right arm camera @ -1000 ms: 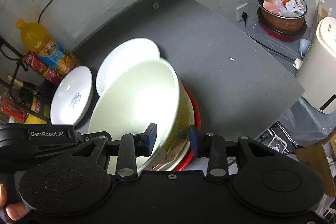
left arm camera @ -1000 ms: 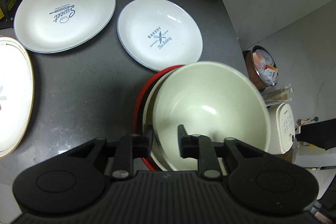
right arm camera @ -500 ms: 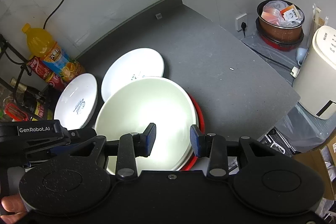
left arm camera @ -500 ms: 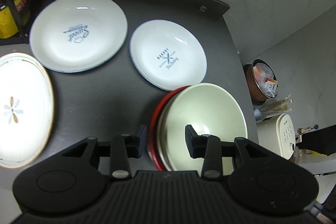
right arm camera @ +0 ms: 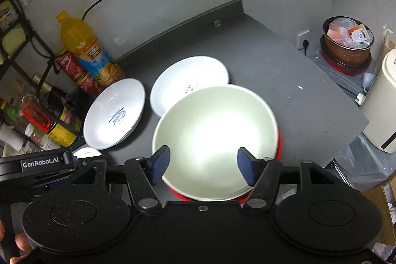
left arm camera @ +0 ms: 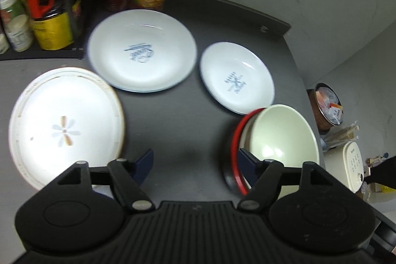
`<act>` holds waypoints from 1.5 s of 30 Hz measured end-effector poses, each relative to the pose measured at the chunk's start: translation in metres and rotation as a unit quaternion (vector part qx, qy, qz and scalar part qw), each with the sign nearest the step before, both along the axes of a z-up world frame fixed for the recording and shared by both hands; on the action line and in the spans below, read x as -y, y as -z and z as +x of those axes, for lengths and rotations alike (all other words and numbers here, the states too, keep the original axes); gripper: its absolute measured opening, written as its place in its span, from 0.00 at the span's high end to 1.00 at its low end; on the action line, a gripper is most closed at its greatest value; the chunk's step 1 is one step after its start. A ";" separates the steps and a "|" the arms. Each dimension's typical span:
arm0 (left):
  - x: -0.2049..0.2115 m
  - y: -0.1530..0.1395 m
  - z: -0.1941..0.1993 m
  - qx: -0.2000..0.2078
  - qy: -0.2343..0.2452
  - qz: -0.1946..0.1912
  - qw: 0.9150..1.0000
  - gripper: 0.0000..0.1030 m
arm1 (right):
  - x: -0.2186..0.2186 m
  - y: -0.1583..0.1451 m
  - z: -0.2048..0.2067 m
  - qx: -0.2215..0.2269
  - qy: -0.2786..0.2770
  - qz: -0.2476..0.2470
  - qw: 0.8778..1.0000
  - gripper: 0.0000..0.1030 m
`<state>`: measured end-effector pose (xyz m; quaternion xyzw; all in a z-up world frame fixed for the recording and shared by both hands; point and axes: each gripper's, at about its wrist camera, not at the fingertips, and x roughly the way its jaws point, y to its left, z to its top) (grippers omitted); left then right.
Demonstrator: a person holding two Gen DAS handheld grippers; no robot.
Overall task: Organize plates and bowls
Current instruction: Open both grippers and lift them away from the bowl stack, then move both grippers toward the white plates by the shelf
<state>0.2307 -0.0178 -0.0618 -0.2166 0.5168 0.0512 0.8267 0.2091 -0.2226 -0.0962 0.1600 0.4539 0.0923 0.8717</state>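
A pale green bowl (left arm camera: pixel 282 135) (right arm camera: pixel 215 137) sits nested in a red bowl (left arm camera: pixel 235 155) (right arm camera: pixel 278 142) near the counter's right front edge. My left gripper (left arm camera: pixel 195 162) is open, to the left of the bowls, above bare counter. My right gripper (right arm camera: pixel 203 165) is open above the green bowl's near rim, holding nothing. Behind lie a small white plate (left arm camera: pixel 236 77) (right arm camera: pixel 188 81) and a larger white plate (left arm camera: pixel 142 50) (right arm camera: pixel 115 113), both with blue print. A gold-rimmed white plate (left arm camera: pixel 65 125) with a flower lies at the left.
An orange juice bottle (right arm camera: pixel 85 48), a red can (right arm camera: pixel 74 71) and a rack of jars (left arm camera: pixel 37 6) stand at the back left of the dark counter (right arm camera: pixel 284 81). Off the right edge are a pot with packets (right arm camera: pixel 347 41) and a white appliance (right arm camera: pixel 382 100).
Both grippers let go of the green bowl, opened wide and pulled back. The bowl went from tilted to resting level in the red bowl. The left view swung left.
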 end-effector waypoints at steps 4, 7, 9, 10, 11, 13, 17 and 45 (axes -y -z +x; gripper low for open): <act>-0.020 -0.002 -0.012 -0.001 -0.014 0.006 1.000 0.28 | -0.016 -0.003 -0.003 0.001 -0.012 0.003 1.000 0.33; -0.035 -0.003 -0.022 0.000 -0.025 0.010 1.000 0.27 | -0.030 -0.006 -0.005 0.004 -0.026 0.003 1.000 0.25; -0.044 -0.004 -0.026 0.001 -0.032 0.010 0.999 0.27 | -0.038 -0.009 -0.008 0.009 -0.035 0.000 0.999 0.23; -0.049 -0.005 -0.029 0.002 -0.036 0.009 0.999 0.27 | -0.043 -0.011 -0.008 0.010 -0.041 -0.001 0.999 0.23; -0.053 -0.006 -0.031 0.004 -0.038 0.009 0.999 0.27 | -0.048 -0.012 -0.008 0.011 -0.046 -0.001 0.999 0.23; -0.061 -0.007 -0.035 0.006 -0.044 0.009 0.999 0.27 | -0.055 -0.015 -0.008 0.013 -0.055 -0.002 0.998 0.22; -0.072 -0.007 -0.040 0.002 -0.055 0.010 0.998 0.27 | -0.065 -0.019 -0.006 0.014 -0.064 -0.005 0.998 0.21; -0.143 0.002 -0.025 0.012 -0.132 0.005 0.991 0.27 | -0.120 -0.012 0.061 0.006 -0.138 -0.008 0.990 0.16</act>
